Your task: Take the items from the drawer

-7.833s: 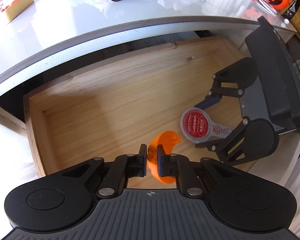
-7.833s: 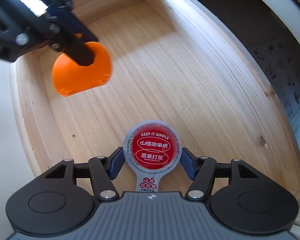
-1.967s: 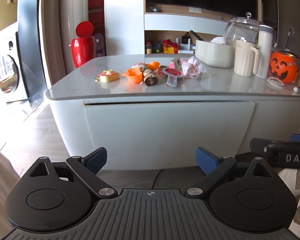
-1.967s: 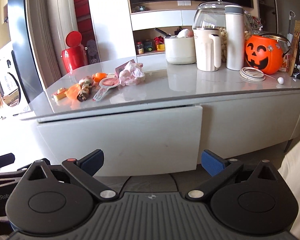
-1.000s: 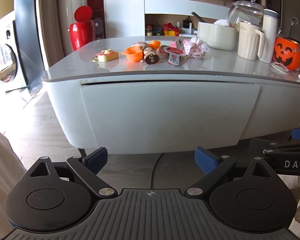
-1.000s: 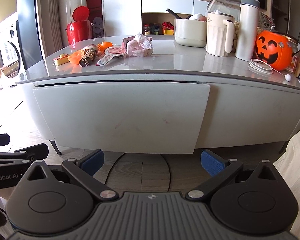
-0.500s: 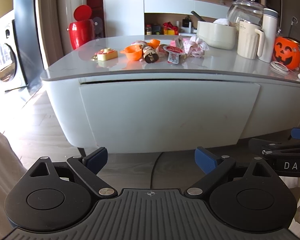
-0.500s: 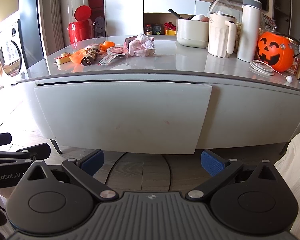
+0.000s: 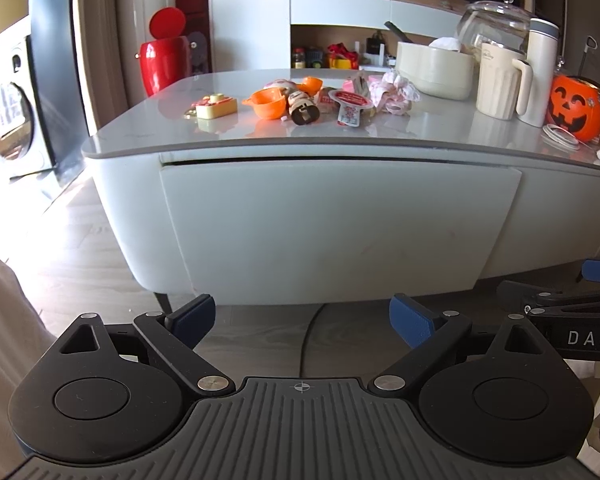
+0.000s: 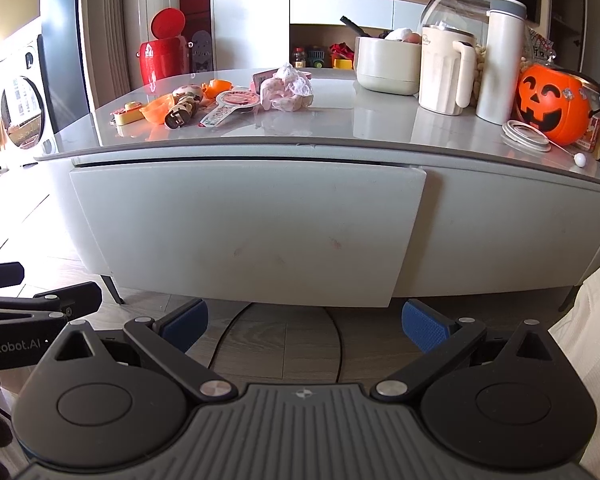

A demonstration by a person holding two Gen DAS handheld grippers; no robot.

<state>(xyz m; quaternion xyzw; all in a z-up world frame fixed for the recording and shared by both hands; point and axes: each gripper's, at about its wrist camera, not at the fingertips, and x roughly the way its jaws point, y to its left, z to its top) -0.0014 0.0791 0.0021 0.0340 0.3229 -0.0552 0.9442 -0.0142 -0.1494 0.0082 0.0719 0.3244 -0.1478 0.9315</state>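
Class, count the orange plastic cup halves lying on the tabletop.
2. A nearer orange cup half lies beside the brown toy; a farther orange cup half lies behind that toy. Others may be hidden among the clutter.

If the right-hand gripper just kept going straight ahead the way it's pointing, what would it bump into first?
Most likely the closed white drawer front. The right gripper, jaws open and empty, faces its lower part with only bare floor between. Depth is hard to judge, so it might pass just under the bottom edge.
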